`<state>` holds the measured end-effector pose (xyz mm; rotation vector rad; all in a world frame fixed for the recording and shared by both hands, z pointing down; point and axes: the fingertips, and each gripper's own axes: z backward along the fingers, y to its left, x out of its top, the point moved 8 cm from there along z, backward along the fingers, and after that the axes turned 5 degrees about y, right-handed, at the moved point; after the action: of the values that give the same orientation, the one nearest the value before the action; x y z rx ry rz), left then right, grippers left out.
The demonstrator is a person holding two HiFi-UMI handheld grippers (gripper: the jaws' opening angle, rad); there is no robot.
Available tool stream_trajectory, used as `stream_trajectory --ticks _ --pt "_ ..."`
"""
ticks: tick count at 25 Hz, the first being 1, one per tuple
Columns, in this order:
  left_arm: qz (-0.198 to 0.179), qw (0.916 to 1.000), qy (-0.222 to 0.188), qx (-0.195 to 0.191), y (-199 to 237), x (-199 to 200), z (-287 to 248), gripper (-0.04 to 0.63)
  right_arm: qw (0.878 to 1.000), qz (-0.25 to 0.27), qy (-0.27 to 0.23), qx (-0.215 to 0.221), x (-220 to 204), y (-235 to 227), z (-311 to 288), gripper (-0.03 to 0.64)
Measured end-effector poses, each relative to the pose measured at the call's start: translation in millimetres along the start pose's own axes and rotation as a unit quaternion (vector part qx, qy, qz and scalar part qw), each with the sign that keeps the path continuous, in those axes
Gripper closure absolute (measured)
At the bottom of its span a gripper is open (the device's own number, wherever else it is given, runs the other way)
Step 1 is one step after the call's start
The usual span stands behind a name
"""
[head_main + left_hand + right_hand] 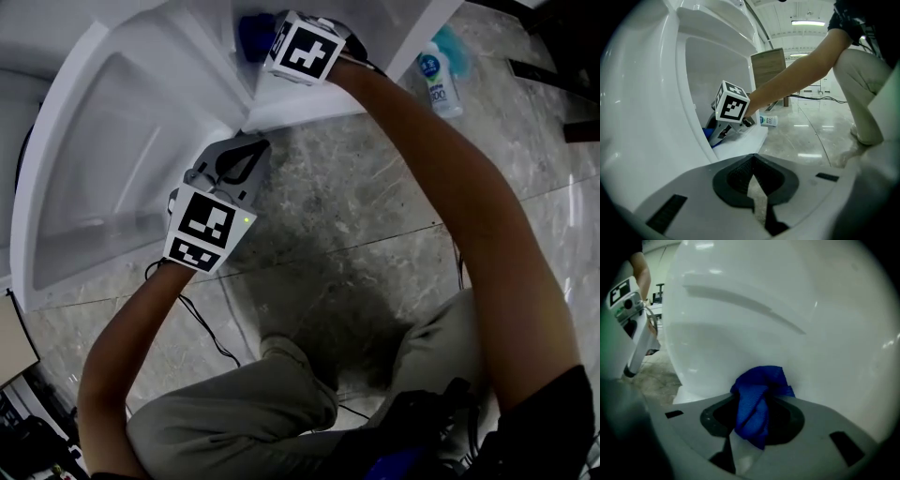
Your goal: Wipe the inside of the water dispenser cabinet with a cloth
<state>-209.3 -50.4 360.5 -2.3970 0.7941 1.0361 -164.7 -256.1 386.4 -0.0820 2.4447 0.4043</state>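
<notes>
The cabinet [797,305] wall is found straight ahead of the right hand-held gripper [752,420], which is reached into the opening at the far side of the scene. The cloth [757,394], blue and bunched, is clamped between its partly closed jaws, its free end pushed forward towards the white wall; whether contact is made cannot be told. The left hand-held gripper [754,187] is held outside, nearer the person, fully closed and empty. The wiping stroke is judged to fall to the right hand.
</notes>
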Motion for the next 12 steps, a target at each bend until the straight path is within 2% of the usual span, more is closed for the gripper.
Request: stream_trajectory --ticks 3,5,7,10,12 --pt "-0.002 1.0000 -0.001 -0.008 0 2 -9 0.589 0.998 0.022 0.002 0.052 -1 16 11 0.494" --pt "0.002 0.9999 0.003 -0.014 -2 0 -15 0.589 0.998 0.034 0.003 0.056 -2 18 12 0.494" --pt "0.005 0.9998 0.007 -0.018 -4 -2 -18 0.589 0.999 0.034 0.005 0.031 -1 13 7 0.494" --pt "0.004 0.9999 0.004 -0.015 -2 2 -19 0.589 1.000 0.005 0.003 -0.017 2 -7 -5 0.492" --pt "0.007 0.9999 0.000 -0.013 0 5 -20 0.589 0.999 -0.002 0.002 -0.035 3 -15 -7 0.492"
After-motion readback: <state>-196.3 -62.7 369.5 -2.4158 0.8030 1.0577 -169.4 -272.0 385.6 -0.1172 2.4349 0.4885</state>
